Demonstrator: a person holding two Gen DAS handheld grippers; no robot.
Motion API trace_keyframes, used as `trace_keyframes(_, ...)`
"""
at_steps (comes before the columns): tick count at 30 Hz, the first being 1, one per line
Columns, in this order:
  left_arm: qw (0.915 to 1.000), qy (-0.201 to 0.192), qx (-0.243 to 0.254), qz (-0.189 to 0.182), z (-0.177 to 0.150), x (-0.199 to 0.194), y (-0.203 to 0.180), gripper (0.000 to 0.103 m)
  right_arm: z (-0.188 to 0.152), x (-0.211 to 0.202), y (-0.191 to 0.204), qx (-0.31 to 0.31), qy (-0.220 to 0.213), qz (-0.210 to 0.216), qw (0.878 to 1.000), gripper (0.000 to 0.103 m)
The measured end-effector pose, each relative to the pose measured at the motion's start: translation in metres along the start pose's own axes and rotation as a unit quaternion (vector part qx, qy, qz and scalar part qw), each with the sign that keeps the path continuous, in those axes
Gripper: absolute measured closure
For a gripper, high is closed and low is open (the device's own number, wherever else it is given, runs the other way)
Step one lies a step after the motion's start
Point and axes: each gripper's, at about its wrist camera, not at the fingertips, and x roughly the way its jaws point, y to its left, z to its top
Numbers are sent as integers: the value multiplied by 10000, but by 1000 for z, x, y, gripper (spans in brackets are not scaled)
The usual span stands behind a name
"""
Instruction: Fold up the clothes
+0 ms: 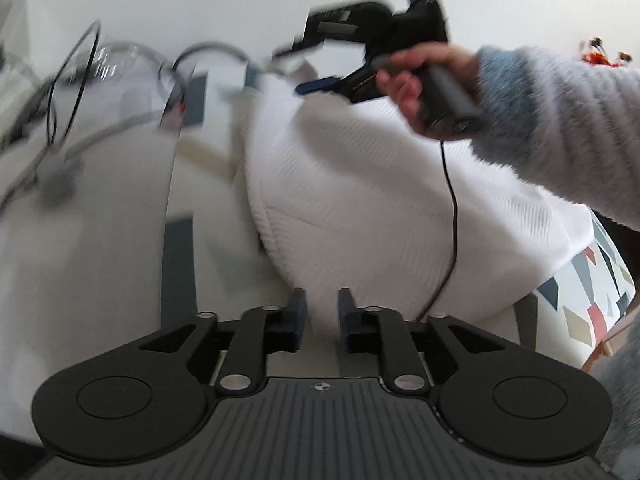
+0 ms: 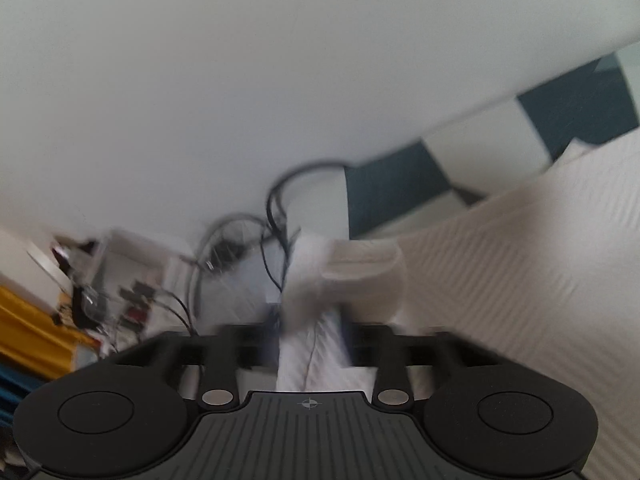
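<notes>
Nearest the left wrist camera, the left gripper (image 1: 322,312) has its jaws clenched on the near edge of the white ribbed garment (image 1: 360,184), with fabric bunched between the blue pads (image 1: 298,312). From there the garment spreads away across the table (image 1: 100,220). At the far right, the right hand (image 1: 424,80) holds the right gripper (image 1: 316,86), whose tips meet the garment's far edge. In the right wrist view, the right gripper (image 2: 310,334) has its jaws grasping a fold of the garment (image 2: 520,260), though blur hides detail. Loose black cables (image 1: 76,76) lie at the far left.
</notes>
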Motion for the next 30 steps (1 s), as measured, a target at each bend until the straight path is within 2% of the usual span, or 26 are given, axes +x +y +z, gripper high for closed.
trace_keyframes(2,9999,56,-90,53,-5,2,0,69,-5,-1,5,-71,140,94,9998,36)
trace_keyframes(4,9999,48,-115,103,-6,3,-1,64,-8,-15,4,-81,126,121,9998,34)
trace_keyframes(6,9998,-48,-110,148,-3,3,-3,36,-10,-29,3,-92,112,149,9998,33)
trace_keyframes(7,9997,-112,-140,168,-1,3,-3,32,-11,-39,-1,-46,65,148,9999,32)
trace_keyframes(10,9987,-1,-492,-99,-2,18,5,31,-14,-95,-35,494,-384,91,9980,32)
trace_keyframes(13,9967,51,-784,-213,-5,30,6,31,-27,-179,-83,1169,-1155,-110,9863,33)
trace_keyframes(15,9960,-10,-870,-193,-6,32,3,31,-50,-250,-111,1437,-1906,-532,9696,34)
trace_keyframes(17,9950,-93,-991,-114,-7,33,-3,31,-78,-325,-135,1631,-2729,-1046,9423,34)
trace_keyframes(20,9922,-213,-1215,163,-8,35,-14,31,-120,-438,-172,1890,-3908,-1795,8828,33)
trace_keyframes(21,9919,-215,-1233,224,-8,38,-19,31,-135,-465,-184,2017,-4161,-1981,8643,33)
trace_keyframes(26,9923,-141,-1014,696,-3,54,-47,31,-208,-513,-245,3091,-4296,-2381,8144,36)
trace_keyframes(27,9916,-130,-1033,768,-1,56,-50,31,-219,-516,-254,3246,-4282,-2419,8079,38)
trace_keyframes(28,9905,-92,-1066,859,0,57,-51,31,-225,-509,-260,3299,-4203,-2381,8111,39)
trace_keyframes(30,9882,5,-1128,1037,2,57,-53,38,-230,-492,-272,3405,-4025,-2264,8190,47)
